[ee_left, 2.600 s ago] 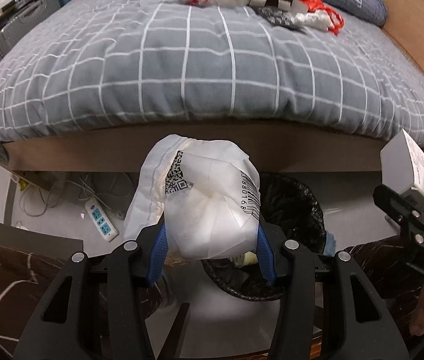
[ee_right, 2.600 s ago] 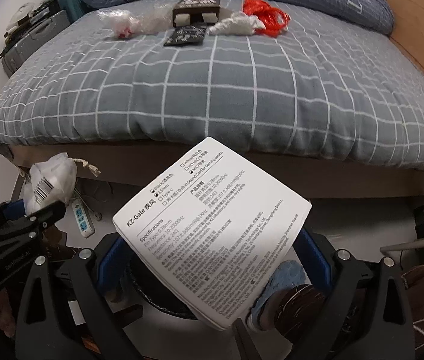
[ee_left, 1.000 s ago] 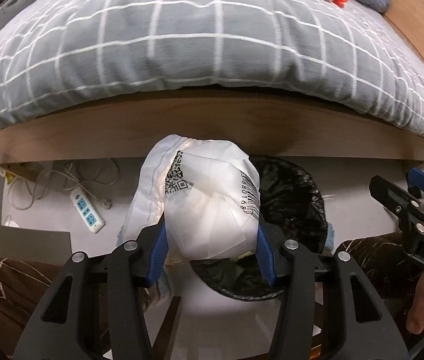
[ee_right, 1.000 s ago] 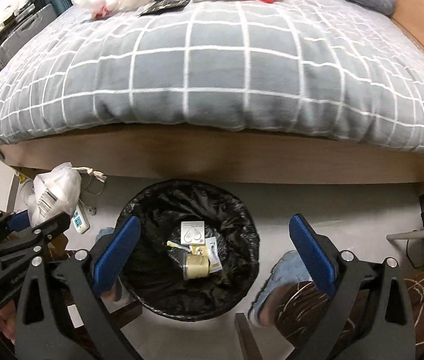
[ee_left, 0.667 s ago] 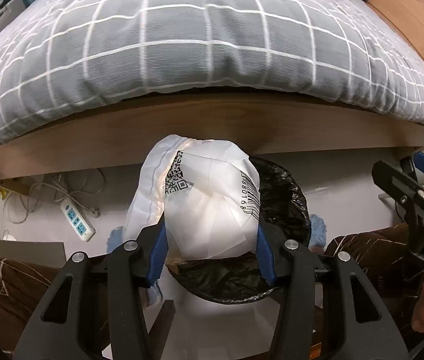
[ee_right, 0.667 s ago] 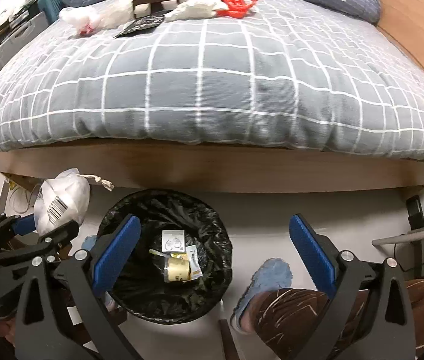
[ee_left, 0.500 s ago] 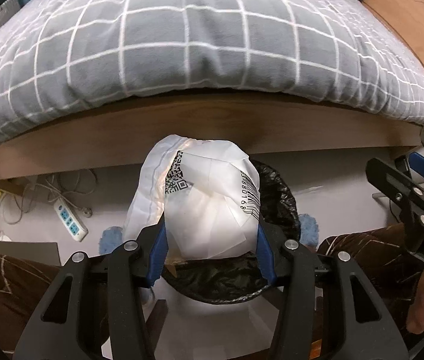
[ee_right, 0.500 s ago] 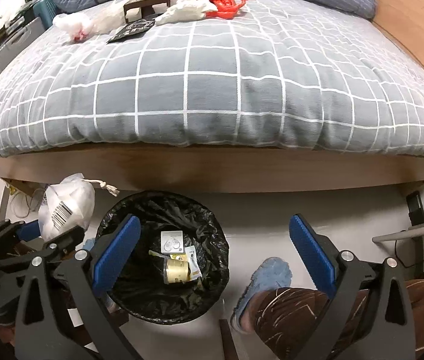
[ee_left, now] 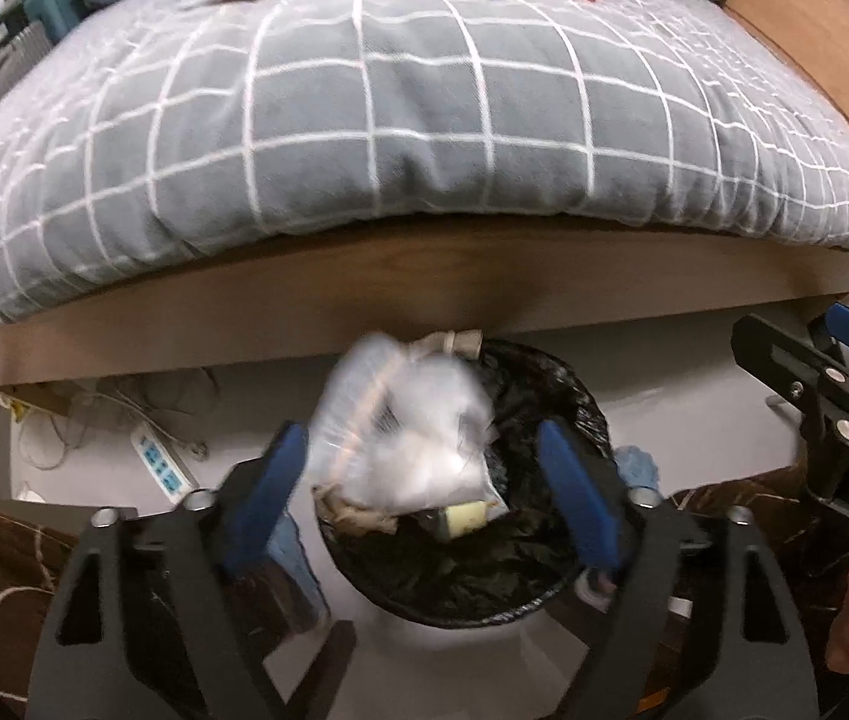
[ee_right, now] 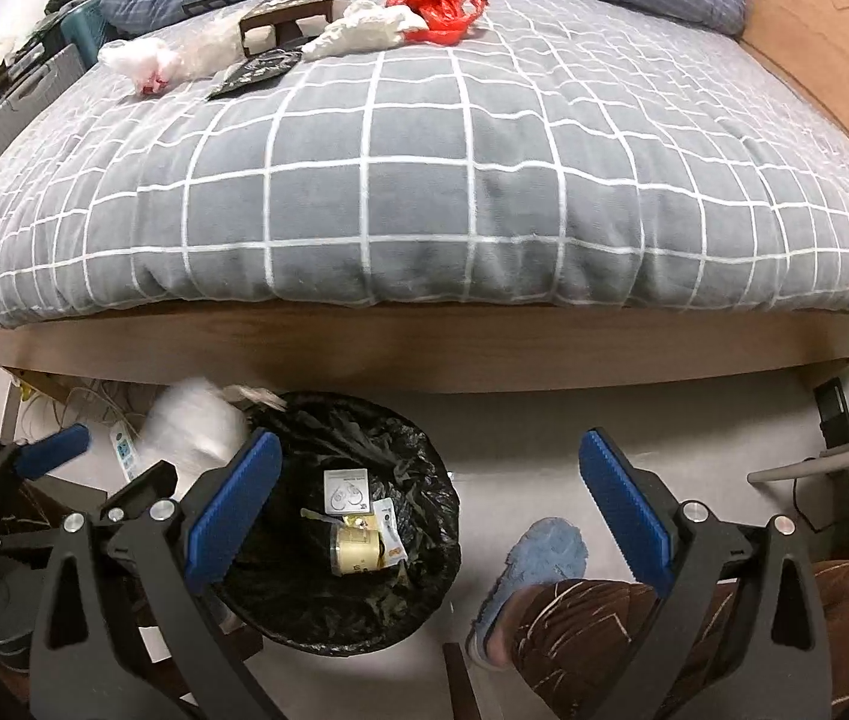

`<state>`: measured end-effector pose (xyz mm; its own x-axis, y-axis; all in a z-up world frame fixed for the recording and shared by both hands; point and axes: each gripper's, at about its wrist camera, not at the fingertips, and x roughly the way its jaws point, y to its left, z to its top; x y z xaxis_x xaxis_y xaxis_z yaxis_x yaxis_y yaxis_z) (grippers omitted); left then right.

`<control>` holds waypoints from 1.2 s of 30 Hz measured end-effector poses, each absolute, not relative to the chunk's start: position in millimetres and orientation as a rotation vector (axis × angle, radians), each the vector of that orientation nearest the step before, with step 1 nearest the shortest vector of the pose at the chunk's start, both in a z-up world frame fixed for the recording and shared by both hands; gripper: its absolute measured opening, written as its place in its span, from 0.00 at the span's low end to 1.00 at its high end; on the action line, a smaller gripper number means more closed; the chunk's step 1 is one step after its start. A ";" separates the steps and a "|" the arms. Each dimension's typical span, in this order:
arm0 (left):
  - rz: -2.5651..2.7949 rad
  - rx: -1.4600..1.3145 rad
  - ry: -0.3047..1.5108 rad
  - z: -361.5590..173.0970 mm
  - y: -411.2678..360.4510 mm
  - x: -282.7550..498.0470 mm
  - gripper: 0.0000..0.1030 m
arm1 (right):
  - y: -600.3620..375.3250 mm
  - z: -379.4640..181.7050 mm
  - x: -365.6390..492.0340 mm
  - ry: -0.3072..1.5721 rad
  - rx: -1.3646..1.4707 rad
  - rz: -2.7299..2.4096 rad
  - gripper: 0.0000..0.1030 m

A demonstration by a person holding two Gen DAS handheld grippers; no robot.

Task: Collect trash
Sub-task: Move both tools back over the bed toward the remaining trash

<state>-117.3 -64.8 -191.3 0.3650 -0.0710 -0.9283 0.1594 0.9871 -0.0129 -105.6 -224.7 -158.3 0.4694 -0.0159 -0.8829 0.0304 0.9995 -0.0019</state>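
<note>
A white plastic bag with barcodes (ee_left: pixel 412 426) is dropping, blurred, between the blue pads of my left gripper (ee_left: pixel 421 444), whose jaws are opening and no longer press on it. It hangs just above the black-lined trash bin (ee_left: pixel 574 408). In the right wrist view the bag (ee_right: pixel 196 426) is at the bin's (ee_right: pixel 418 444) left rim, and small packets and a jar lie inside. My right gripper (ee_right: pixel 427 444) is open and empty above the bin. Still on the grey checked bed are a red bag (ee_right: pixel 436 0), white bags (ee_right: pixel 142 63), a brown box (ee_right: pixel 292 15) and a black packet (ee_right: pixel 256 72).
The wooden bed frame (ee_right: pixel 424 348) runs just behind the bin. A power strip (ee_left: pixel 157 471) and loose cables lie on the floor to its left. A blue slipper (ee_right: pixel 550 552) and a person's leg in brown trousers (ee_right: pixel 634 630) stand to the right of the bin.
The left jaws have spread apart and let go of the white bag, which now falls toward the bin. The right gripper stays open and empty.
</note>
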 end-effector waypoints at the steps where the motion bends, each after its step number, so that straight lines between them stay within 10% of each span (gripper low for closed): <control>1: -0.143 0.084 1.186 -189.6 -63.3 -116.6 0.84 | -223.0 -157.6 -105.0 1.079 0.007 -0.030 0.93; 36: -0.053 0.025 0.979 -90.1 -2.9 -90.8 0.94 | -202.3 -68.1 -95.8 0.868 -0.039 0.007 0.93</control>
